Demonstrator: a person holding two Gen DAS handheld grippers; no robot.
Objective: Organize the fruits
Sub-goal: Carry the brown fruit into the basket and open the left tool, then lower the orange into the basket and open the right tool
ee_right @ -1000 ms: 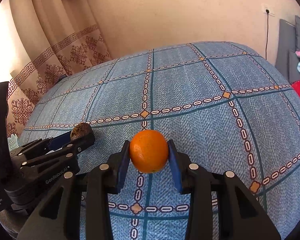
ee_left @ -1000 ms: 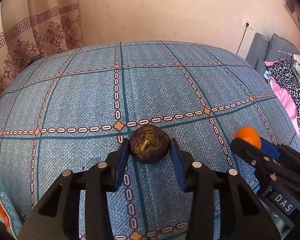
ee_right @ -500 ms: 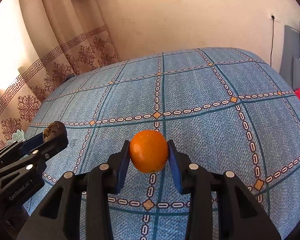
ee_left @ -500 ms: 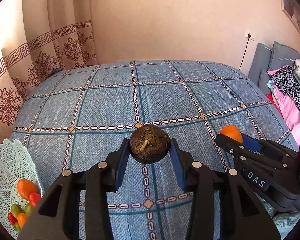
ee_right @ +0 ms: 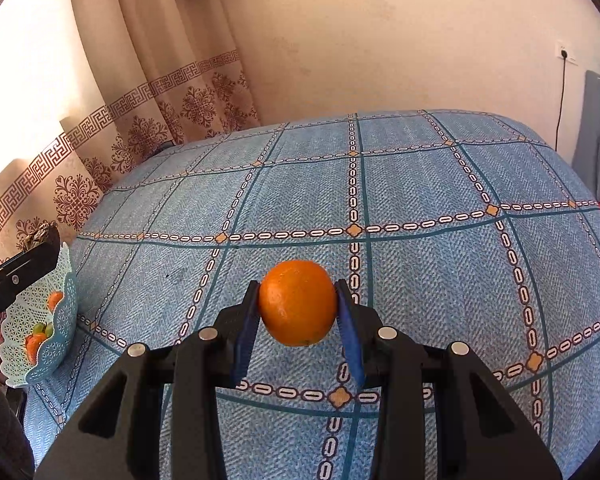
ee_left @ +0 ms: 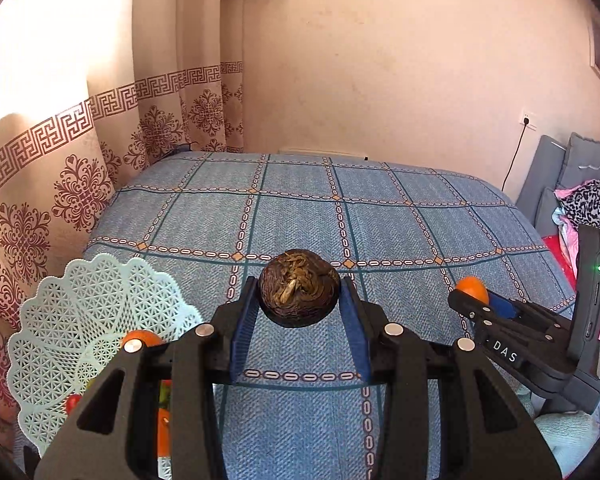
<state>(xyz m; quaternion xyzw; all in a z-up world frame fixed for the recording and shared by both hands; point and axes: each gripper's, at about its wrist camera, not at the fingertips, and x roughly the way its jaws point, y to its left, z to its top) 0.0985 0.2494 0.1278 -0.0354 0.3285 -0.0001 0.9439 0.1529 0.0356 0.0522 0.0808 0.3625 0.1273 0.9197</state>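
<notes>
My left gripper is shut on a dark brown round fruit with a dried yellowish stem end, held above the blue checked bed. My right gripper is shut on an orange, also in the air over the bed. In the left wrist view the orange and right gripper show at the right. A pale green lattice basket stands at the bed's left edge, below and left of my left gripper, holding orange, red and green fruits. In the right wrist view the brown fruit hangs above that basket.
The bed cover spreads wide ahead. Patterned curtains hang along the left side, a plain wall stands behind. A grey headboard and a pile of clothes lie at the right, with a wall socket and cable.
Both grippers have risen and pulled back with their fruits. The left one shifted toward the basket, which came into view at lower left and now sits closer beneath it.
</notes>
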